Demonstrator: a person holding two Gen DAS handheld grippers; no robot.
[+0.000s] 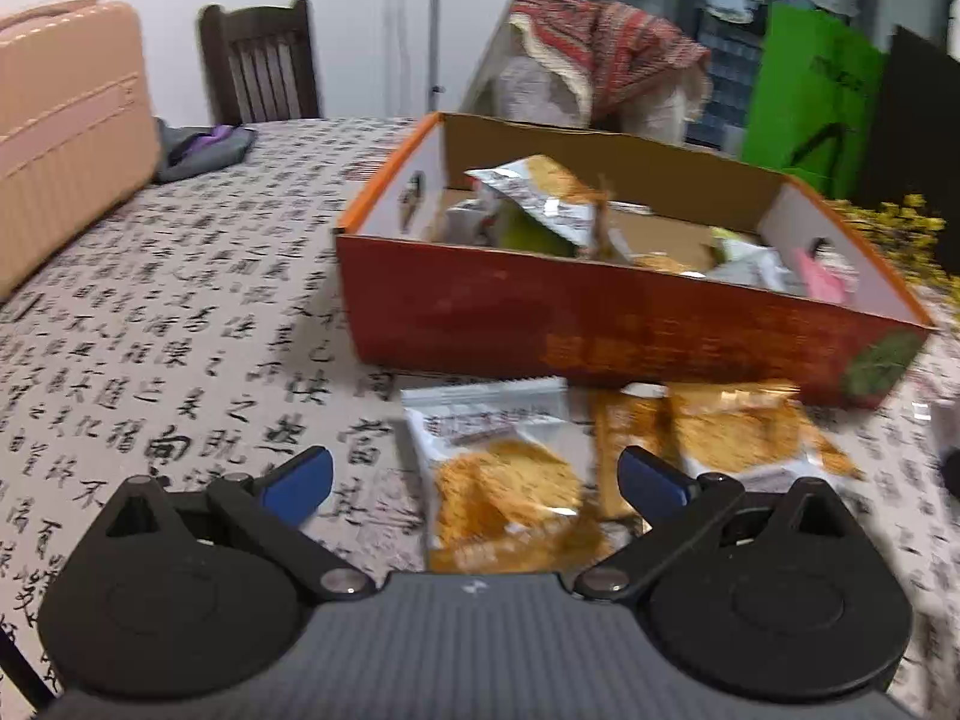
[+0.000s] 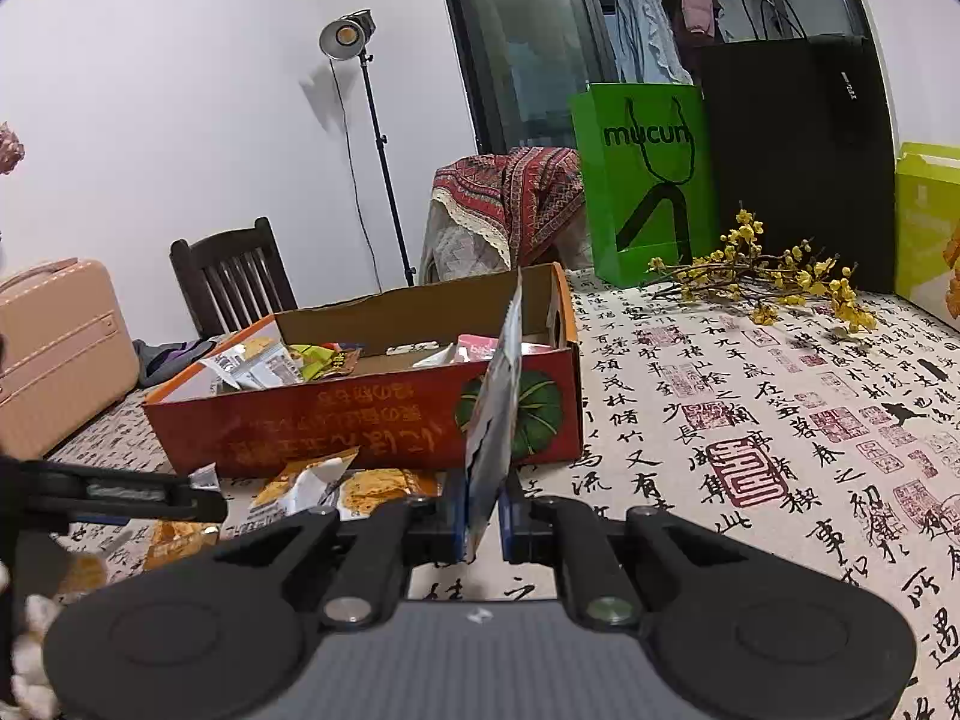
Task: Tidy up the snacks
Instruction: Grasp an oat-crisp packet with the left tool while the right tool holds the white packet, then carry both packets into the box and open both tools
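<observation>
A flat foil snack packet (image 2: 495, 414) stands upright, pinched between the right tool (image 2: 485, 525)'s closed fingers, edge-on just before the orange cardboard box (image 2: 384, 426) ahead, likely bound for it. The left tool (image 1: 474, 477) hangs wide open and empty, angled down over orange cracker packets (image 1: 510, 498) on the counter (image 1: 180, 330).

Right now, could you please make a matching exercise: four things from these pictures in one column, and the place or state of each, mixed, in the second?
1. left gripper
2. right gripper
3. orange snack packets
4. yellow flower branch

a. lying on the tablecloth in front of the red box
b. shut on a thin packet
c. open, holding nothing
d. beside the green bag

Pairs: 1-c, 2-b, 3-a, 4-d
</observation>
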